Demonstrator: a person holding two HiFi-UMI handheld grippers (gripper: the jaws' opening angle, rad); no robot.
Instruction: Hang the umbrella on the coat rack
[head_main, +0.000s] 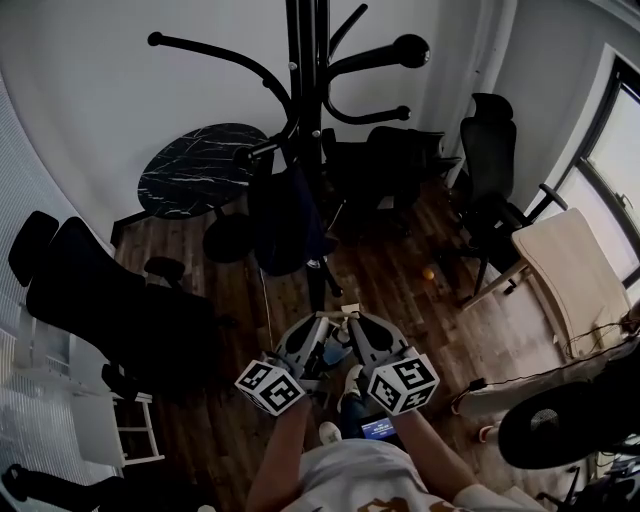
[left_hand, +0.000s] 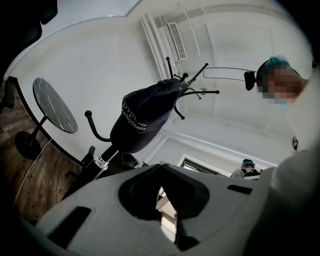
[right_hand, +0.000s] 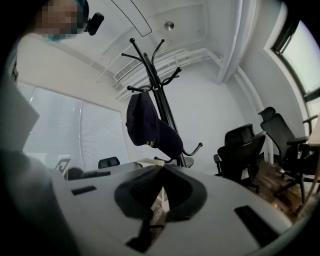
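Note:
A dark navy folded umbrella (head_main: 285, 220) with white print hangs from a hook of the black coat rack (head_main: 305, 60), close against its pole. It also shows in the left gripper view as the umbrella (left_hand: 145, 117) on the rack (left_hand: 186, 82), and in the right gripper view as the umbrella (right_hand: 150, 127) on the rack (right_hand: 161, 90). My left gripper (head_main: 325, 320) and right gripper (head_main: 350, 320) are side by side below the rack, well short of the umbrella. The jaws of the left gripper (left_hand: 161, 167) and the right gripper (right_hand: 162, 167) are shut with nothing between them.
A round black marble table (head_main: 200, 168) stands left of the rack. Black office chairs (head_main: 490, 170) are behind and to the right, and another black chair (head_main: 100, 300) is at the left. A light wooden seat (head_main: 570, 270) is at the right. A second person (left_hand: 247, 165) stands far off.

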